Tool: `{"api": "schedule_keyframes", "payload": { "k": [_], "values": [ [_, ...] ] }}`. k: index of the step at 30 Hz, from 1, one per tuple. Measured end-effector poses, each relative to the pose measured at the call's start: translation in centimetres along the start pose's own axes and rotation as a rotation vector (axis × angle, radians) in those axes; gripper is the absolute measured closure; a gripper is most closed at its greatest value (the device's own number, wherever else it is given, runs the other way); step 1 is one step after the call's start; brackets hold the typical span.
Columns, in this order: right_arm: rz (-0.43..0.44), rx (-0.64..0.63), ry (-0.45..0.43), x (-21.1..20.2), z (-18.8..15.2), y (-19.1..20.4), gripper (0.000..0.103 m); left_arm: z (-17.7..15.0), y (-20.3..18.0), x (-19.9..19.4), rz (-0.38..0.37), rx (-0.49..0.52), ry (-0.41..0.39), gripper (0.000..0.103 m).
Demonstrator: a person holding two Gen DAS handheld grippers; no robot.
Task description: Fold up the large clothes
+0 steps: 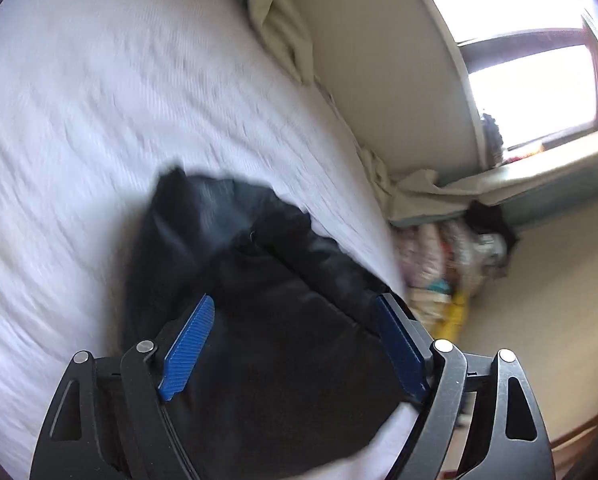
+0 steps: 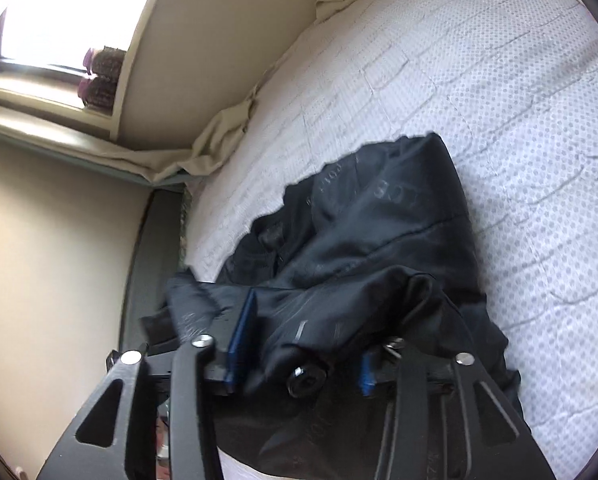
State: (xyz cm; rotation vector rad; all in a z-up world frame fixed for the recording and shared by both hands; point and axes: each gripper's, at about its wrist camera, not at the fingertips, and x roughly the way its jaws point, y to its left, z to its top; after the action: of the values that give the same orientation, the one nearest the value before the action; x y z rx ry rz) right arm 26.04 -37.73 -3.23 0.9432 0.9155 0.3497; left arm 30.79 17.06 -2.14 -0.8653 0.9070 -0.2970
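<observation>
A large black jacket lies bunched on a white quilted bed. My left gripper is open just above the jacket, blue pads spread wide with black fabric between and below them. In the right wrist view the same jacket lies on the bed. My right gripper is open, and a fold of the jacket with a black cord stopper fills the gap between its blue pads. Whether the pads press the cloth is unclear.
A beige wall and a window run along the bed's far side. A crumpled beige sheet lies at the bed edge. A pile of colourful clothes sits on the floor beside the bed. Potted plants stand on the windowsill.
</observation>
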Motion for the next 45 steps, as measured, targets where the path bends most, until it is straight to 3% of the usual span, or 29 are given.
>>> {"api": "schedule_keyframes", "payload": {
  "k": [1,6,9,11,14,15,17,18,19,22,24,27,32,39,45],
  "values": [
    [0.024,0.008,-0.010,-0.3,0.2,-0.1,0.044,0.1,-0.4,-0.2,0.048,0.032,-0.027,0.017],
    [0.082,0.051,-0.073,-1.7,0.8,-0.7,0.039,-0.1,-1.8,-0.1,0.129,0.109,-0.075,0.017],
    [0.048,0.037,-0.161,-3.7,1.3,-0.5,0.038,-1.2,-4.7,0.7,0.170,0.259,-0.103,0.017],
    [0.023,0.012,-0.224,-5.1,1.6,-0.1,0.038,-2.6,-6.7,1.2,0.156,0.349,-0.104,0.017],
    [-0.195,-0.208,-0.272,-5.7,0.8,3.1,0.038,-4.4,-9.2,2.8,0.165,0.449,-0.070,0.017],
    [-0.296,-0.339,-0.281,-5.0,-0.2,4.8,0.038,-5.1,-9.9,3.6,0.181,0.487,-0.056,0.017],
    [-0.430,-0.547,-0.265,-3.0,-2.4,7.3,0.047,-5.9,-10.5,5.2,0.242,0.531,-0.033,0.017],
    [-0.509,-0.667,-0.241,-1.2,-3.9,8.7,0.058,-6.0,-10.4,5.6,0.277,0.536,-0.030,0.017],
    [-0.555,-0.738,-0.227,0.1,-4.8,9.4,0.070,-6.0,-10.1,5.9,0.324,0.542,-0.040,0.017],
    [-0.657,-0.852,-0.200,3.2,-6.2,9.8,0.081,-5.5,-9.0,6.2,0.484,0.574,-0.088,0.017],
    [-0.733,-0.851,-0.177,4.8,-5.7,8.7,0.081,-5.1,-8.0,6.2,0.609,0.605,-0.120,0.017],
    [-0.776,-0.791,-0.107,6.2,-4.1,6.2,0.084,-4.2,-5.6,6.6,0.688,0.577,-0.067,0.017],
    [-0.716,-0.597,0.064,7.7,-1.8,1.2,0.084,-3.7,-1.4,7.9,0.635,0.460,0.051,0.018],
    [-0.678,-0.579,0.094,7.7,-1.9,-0.9,0.086,-4.6,-0.5,8.9,0.652,0.467,0.068,0.015],
    [-0.728,-0.654,0.051,8.5,-3.5,-0.2,0.087,-5.0,0.5,9.7,0.658,0.457,0.058,0.011]
  ]
}}
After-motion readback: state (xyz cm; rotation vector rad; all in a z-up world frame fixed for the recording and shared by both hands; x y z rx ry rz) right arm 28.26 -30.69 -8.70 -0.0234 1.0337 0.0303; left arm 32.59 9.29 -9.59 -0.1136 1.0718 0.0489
